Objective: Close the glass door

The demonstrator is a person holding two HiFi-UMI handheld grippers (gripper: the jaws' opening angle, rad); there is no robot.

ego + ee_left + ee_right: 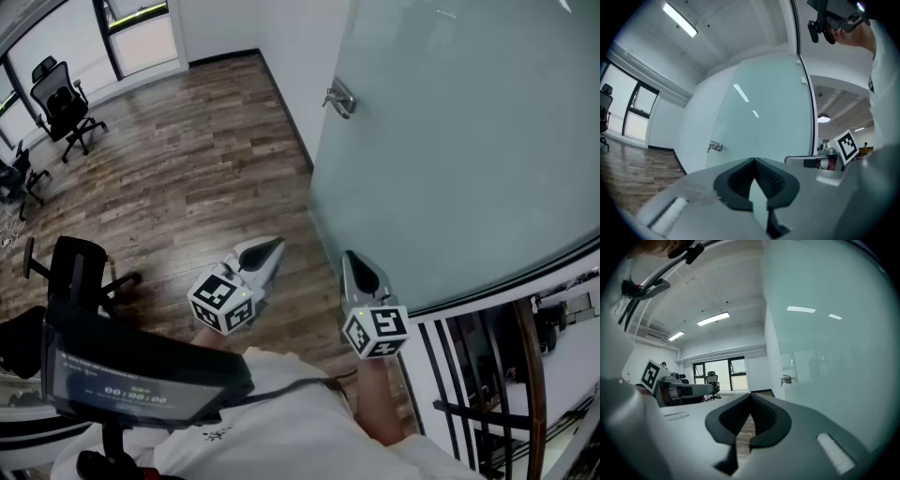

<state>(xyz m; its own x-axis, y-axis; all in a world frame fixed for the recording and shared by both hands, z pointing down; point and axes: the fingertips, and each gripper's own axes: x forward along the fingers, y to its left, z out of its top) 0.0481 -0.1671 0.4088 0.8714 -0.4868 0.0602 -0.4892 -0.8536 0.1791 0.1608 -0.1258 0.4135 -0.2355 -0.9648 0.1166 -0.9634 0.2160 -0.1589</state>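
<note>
The frosted glass door [450,141] fills the upper right of the head view, with a metal handle [339,98] on its left edge. My right gripper [348,257] is shut and empty, its tip close to the door's lower edge; whether it touches I cannot tell. Left of it, my left gripper [272,247] is also shut and empty, over the wooden floor. In the left gripper view the closed jaws [753,160] face the door [764,112] and handle [715,147]. In the right gripper view the shut gripper [750,394] has the door [829,357] along its right.
A white wall [281,47] meets the door's handle side. Black office chairs stand at far left [61,94] and nearer [80,272] on the wood floor [187,169]. A black railing [487,394] runs at lower right behind the door line.
</note>
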